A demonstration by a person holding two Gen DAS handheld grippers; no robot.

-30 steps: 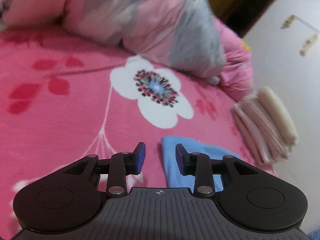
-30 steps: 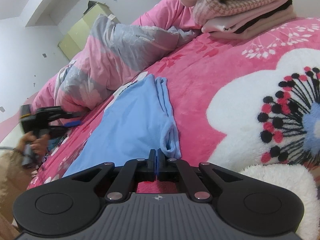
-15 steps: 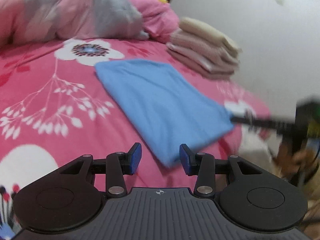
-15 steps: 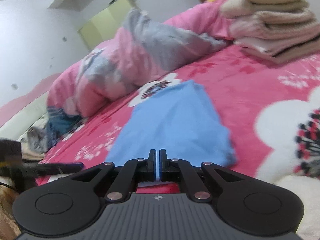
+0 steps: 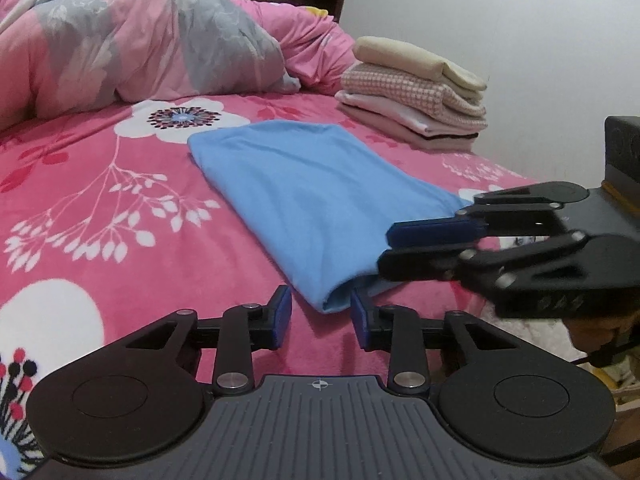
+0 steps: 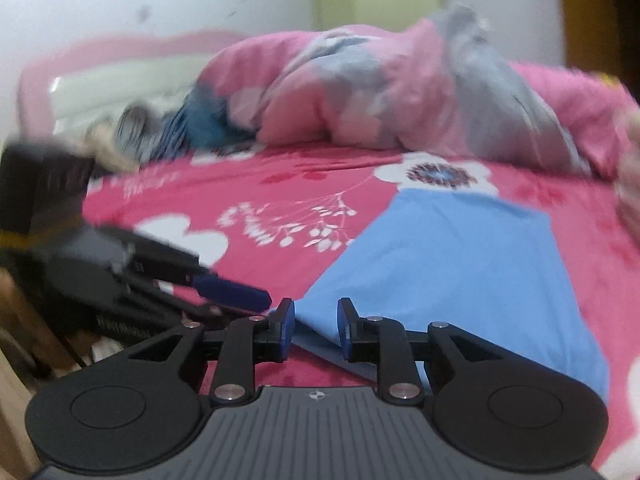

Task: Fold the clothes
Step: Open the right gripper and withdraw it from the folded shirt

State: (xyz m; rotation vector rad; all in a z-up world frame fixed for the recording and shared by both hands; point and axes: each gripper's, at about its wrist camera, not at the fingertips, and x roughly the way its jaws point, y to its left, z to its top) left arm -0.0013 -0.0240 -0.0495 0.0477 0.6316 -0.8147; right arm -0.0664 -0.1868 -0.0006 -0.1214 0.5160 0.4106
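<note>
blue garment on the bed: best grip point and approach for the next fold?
Grip the blue garment at its two near corners, coming in low from the near edge of the bed. It lies flat and long, narrow end toward the grippers, so only the edges give the fingers a lip. Left gripper already straddles the rolled near corner; right gripper, whose fingers have just been opening, straddles the other edge. Probably lift both and fold toward the folded stack.

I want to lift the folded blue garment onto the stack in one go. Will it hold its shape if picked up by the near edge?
Probably not. The blue garment looks like thin, soft fabric lying flat on the blanket, so it would likely droop and unfold. Its near edge shows loose layers that may separate. It seems light.
</note>
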